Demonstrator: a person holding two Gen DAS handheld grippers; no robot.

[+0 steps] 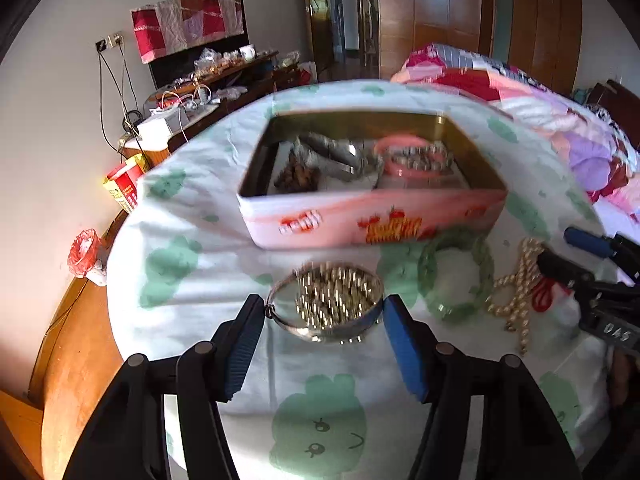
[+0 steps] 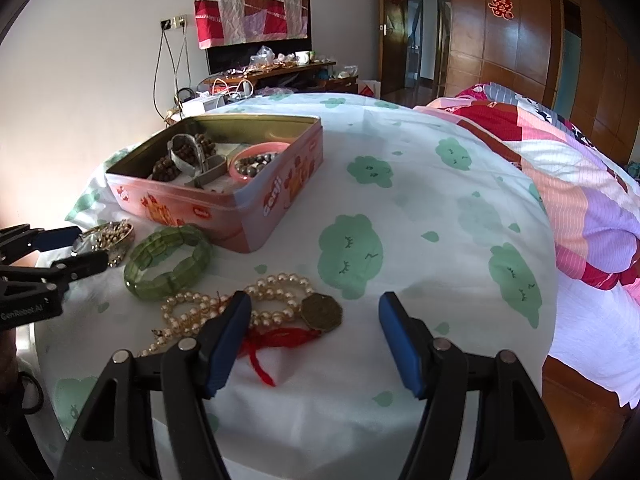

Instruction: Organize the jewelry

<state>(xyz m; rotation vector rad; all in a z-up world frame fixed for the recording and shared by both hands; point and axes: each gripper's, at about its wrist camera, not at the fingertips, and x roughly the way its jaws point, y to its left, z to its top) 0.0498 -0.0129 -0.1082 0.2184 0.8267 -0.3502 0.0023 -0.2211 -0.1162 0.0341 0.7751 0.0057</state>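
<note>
A pink open tin [image 1: 344, 224] [image 2: 224, 216] sits on the white cloth and holds bead strings, a silver bangle and a pink bangle. My left gripper [image 1: 324, 316] is shut on a silver bangle with gold beads [image 1: 332, 300] [image 2: 112, 236], in front of the tin. A green bracelet [image 1: 456, 276] [image 2: 168, 264], a pearl necklace [image 1: 520, 284] [image 2: 240, 304] and a bronze pendant on red cord [image 2: 320, 312] lie on the cloth. My right gripper [image 2: 316, 316] is open over the pearls and pendant; it also shows in the left wrist view [image 1: 568, 256].
The cloth covers a round wooden table [image 1: 72, 340]. A bed with a pink quilt [image 2: 580, 184] lies to the right. A cluttered dark cabinet [image 2: 272, 76] stands at the far wall, and a red box [image 1: 124, 188] stands left of the table.
</note>
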